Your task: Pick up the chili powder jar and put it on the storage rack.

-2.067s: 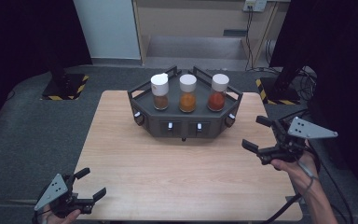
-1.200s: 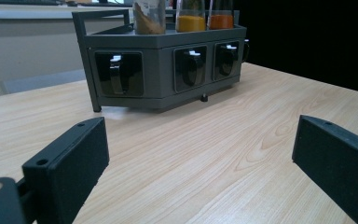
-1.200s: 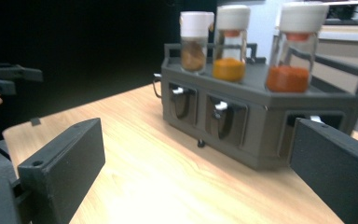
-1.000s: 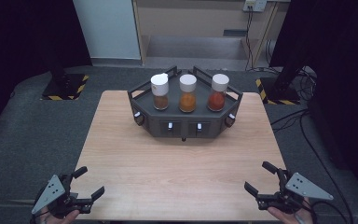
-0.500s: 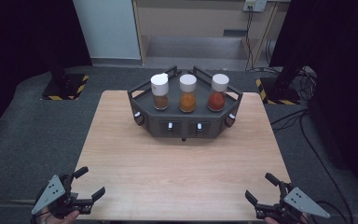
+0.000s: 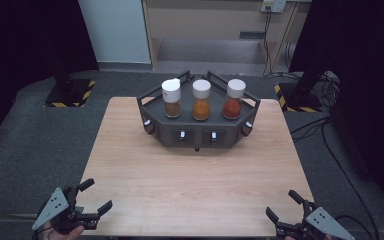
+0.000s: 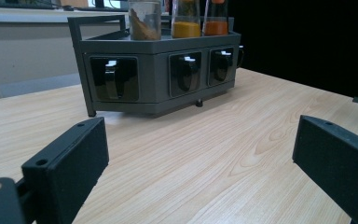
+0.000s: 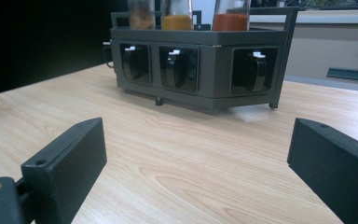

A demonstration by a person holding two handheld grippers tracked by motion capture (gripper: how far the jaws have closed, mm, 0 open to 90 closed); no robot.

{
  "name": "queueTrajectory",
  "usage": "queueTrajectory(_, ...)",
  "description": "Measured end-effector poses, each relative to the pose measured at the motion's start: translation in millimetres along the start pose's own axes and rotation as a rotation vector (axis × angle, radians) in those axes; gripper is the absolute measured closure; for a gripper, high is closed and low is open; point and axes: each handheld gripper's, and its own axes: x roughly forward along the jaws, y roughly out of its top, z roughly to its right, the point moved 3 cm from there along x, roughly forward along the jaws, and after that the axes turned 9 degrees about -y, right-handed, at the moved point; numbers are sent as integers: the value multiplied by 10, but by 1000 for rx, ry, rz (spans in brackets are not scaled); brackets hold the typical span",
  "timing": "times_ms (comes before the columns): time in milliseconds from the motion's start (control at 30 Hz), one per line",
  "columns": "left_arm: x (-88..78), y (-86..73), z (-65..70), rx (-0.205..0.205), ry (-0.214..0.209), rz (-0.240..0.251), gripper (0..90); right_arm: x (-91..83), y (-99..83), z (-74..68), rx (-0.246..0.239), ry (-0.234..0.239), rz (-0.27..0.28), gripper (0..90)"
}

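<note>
Pale wood grain covers the table, which spans the middle of the high view from the left-centre to the right-centre. On its far half, just above the middle of the frame, stands a dark grey spice rack with angled sides, small dial-like knobs along its front panels and a rail around its top tray. Three white-capped jars stand upright on that tray in a row: the brown-spice jar at the left, the yellow-orange jar in the middle and the red jar at the right, each near its neighbour but not touching. At the lower left corner of the frame, just off the table's near edge, sits the left gripper, its jaws spread wide with nothing between them; its own view shows bare wood and the rack well beyond. At the lower right corner the right gripper is likewise spread and empty, and its view looks across bare wood toward the rack. As a judgement, the work on the rack and jars has not begun: every jar is capped and seated, no knob is touched, and both tools are well apart from the rack, so reaching, grasping and whatever follows all remain.
</note>
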Motion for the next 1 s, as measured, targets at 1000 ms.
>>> queueTrajectory(1000,13,-3,-7,2,-4,8,20,18,2,1,27,14,7,43)
